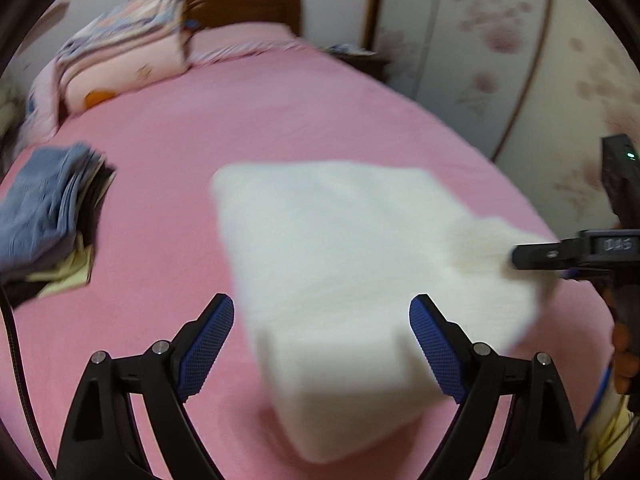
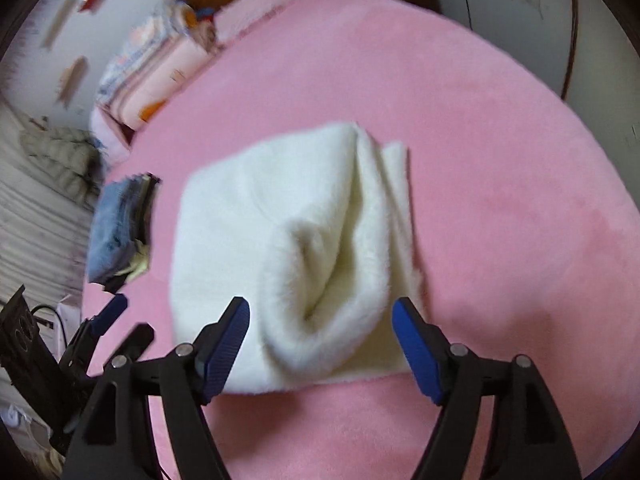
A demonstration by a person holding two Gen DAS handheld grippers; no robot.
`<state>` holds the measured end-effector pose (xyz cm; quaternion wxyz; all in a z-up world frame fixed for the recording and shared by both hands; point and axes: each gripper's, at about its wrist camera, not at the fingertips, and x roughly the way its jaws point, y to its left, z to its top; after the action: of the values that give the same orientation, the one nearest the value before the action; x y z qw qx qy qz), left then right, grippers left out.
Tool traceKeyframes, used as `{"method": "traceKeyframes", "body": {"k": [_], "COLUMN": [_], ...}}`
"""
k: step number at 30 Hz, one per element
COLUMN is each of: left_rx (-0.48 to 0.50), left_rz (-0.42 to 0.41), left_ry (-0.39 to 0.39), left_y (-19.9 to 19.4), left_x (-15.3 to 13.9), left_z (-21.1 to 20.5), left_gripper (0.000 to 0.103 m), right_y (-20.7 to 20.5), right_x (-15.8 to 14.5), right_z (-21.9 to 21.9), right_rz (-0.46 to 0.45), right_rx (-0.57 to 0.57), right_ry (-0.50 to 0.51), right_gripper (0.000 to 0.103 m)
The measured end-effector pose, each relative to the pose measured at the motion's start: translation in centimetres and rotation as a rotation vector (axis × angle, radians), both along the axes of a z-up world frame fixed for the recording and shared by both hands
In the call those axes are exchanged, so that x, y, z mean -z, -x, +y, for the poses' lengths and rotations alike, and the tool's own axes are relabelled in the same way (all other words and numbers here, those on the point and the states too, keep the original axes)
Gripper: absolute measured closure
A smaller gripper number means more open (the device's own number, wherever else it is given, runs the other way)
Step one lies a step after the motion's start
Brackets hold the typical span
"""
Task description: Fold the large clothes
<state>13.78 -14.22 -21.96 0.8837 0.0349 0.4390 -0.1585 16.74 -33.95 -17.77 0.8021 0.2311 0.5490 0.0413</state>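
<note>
Two matching tools here: the left gripper (image 1: 322, 340) has black angular plastic arms, silver round pivot screws and blue cross-hatched pads (image 1: 208, 344). The right gripper (image 2: 320, 344) shows the same black frame, silver screws and ridged blue pads (image 2: 416, 350). A dark cable (image 1: 16, 364) trails by the left one. The person's sleeve (image 1: 612, 428) looks pale yellow, patterned.
</note>
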Motion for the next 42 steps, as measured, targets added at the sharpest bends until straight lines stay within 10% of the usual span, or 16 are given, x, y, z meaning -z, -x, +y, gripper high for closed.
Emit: {"method": "traceKeyframes", "body": {"k": [3,7,13,23,42], "left_rx": [-0.031,-0.04,-0.008,0.09,-0.046], "left_rz": [0.014,0.044,0.072,-0.092,0.018], "left_ry": [0.029,0.039,0.084,-0.163,-0.01], "left_y": [-0.8,-2.3,-2.8,0.3,-4.7], "left_x": [1.1,3.0,4.4,7.2,0.1], "left_z": [0.8,0.7,-0.2,-3.5,0.6], "left_gripper": [0.014,0.014,0.016,0.015,0.001], "right_y": [-1.3,-2.0,0.8,3.7,-2.1], "right_x": [1.1,1.8,1.2,7.1,-2.0], "right_z": [-0.4,-0.3,-0.9,0.2,3.5], "right_rz": [0.033,0.045,-0.049,-0.134,-0.231], "right_rx": [0.022,-0.025,-0.036,0.008,-0.058], "right_ry": [-0.027,0.013,0.055,0.194,0.35], "right_gripper": [0.031,0.08,0.092,0.091,0.071]}}
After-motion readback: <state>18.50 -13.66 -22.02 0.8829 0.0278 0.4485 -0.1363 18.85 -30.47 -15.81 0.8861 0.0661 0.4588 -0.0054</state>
